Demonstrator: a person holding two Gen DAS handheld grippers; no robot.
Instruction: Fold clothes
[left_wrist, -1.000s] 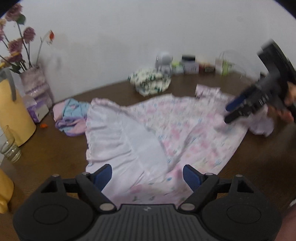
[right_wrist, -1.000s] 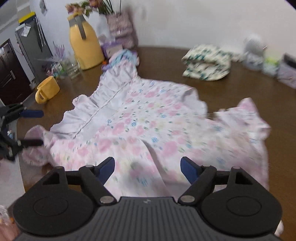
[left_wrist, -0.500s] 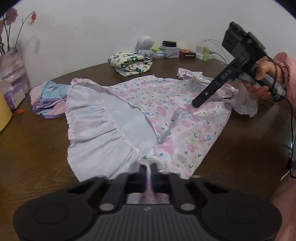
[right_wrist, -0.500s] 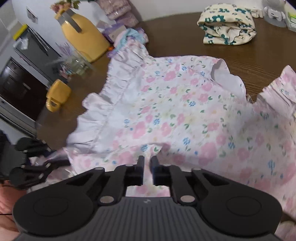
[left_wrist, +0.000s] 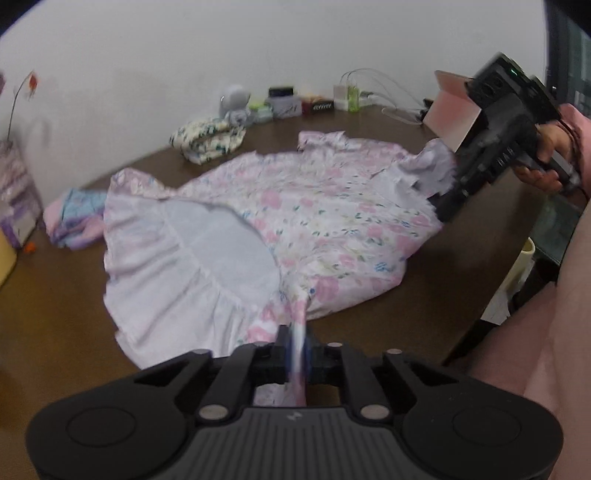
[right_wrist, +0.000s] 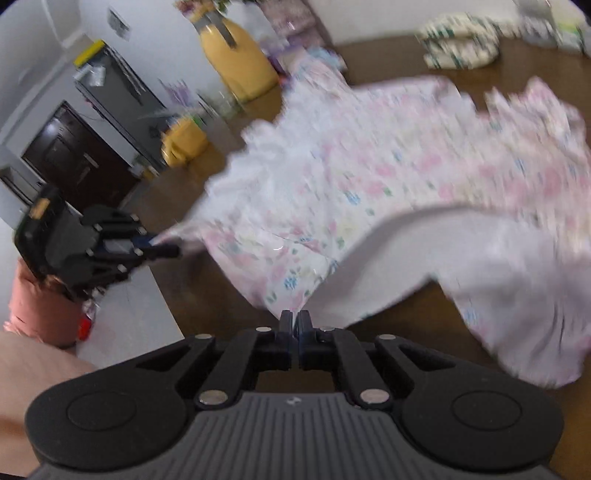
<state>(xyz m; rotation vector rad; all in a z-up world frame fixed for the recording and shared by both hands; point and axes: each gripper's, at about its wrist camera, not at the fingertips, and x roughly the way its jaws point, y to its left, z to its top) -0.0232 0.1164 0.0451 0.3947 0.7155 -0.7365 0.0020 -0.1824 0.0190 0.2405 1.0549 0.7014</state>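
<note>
Dress (left_wrist: 325, 206) spread on table (left_wrist: 55, 314), left gripper (left_wrist: 297, 354) jaws just eased, clamping hem, right gripper (right_wrist: 295, 332) pinching dress edge

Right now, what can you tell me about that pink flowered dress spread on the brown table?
The pink flowered dress is thin, light cloth printed with small pink and blue blossoms, with frilled edges and a plain pale inside showing where the hem has flipped over. It lies mostly flat on the brown wooden table. The left gripper pinches a fold of its near edge, its jaws having just been opening slightly, and the right gripper pinches another edge point. A raised flap blurs.
</note>
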